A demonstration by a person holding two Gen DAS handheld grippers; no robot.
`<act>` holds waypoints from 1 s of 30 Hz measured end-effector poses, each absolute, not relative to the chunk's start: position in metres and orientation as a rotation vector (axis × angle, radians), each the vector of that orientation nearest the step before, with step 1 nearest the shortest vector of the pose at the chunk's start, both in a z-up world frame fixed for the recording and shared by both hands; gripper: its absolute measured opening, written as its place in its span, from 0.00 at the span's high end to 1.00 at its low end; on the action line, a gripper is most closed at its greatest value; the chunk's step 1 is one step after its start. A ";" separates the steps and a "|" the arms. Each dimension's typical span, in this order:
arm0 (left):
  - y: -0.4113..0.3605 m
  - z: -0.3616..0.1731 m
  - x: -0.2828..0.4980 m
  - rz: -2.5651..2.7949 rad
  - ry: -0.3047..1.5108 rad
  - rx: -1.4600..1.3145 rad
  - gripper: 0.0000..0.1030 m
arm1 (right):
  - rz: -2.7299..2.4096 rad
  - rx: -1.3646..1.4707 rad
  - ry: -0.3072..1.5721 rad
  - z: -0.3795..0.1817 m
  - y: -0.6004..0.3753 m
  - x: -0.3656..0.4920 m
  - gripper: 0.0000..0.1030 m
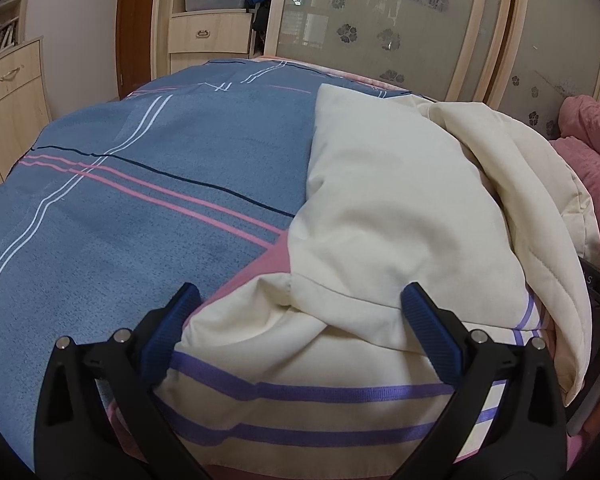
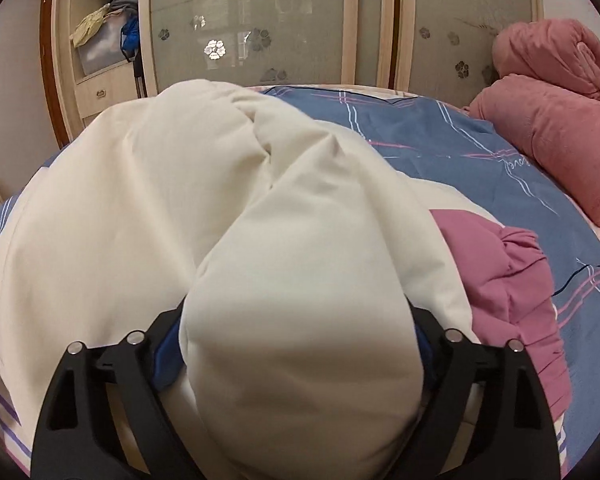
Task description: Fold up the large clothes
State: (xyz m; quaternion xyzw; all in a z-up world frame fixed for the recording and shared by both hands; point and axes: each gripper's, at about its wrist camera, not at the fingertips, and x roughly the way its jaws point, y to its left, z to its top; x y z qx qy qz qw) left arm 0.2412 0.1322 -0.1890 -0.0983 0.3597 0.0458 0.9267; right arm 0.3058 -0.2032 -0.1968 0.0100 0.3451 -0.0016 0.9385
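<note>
Bed carried the cream jacket, bunched at its near edge; pink pillows at the far right corner. Right claw was clamped on a puffy cream fold. Left claw sat spread apart, straddling the purple-striped hem.

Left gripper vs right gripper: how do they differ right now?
The left gripper is open, blue pads wide apart over the cream padded garment with purple stripes, gripping nothing. The right gripper has a thick cream fold filling the gap between its fingers, hiding its pads. Both sit over the blue plaid bedsheet.
</note>
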 end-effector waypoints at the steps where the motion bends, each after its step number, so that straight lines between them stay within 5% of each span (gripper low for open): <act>1: 0.132 -0.189 0.242 0.095 0.738 -0.201 0.02 | 0.003 0.027 0.702 -0.197 -0.204 0.306 0.12; 11: 0.131 -0.190 0.242 0.100 0.740 -0.193 0.02 | 0.030 0.024 0.685 -0.193 -0.197 0.307 0.03; 30: 0.131 -0.190 0.243 0.099 0.740 -0.193 0.02 | 0.032 0.022 0.682 -0.194 -0.197 0.307 0.01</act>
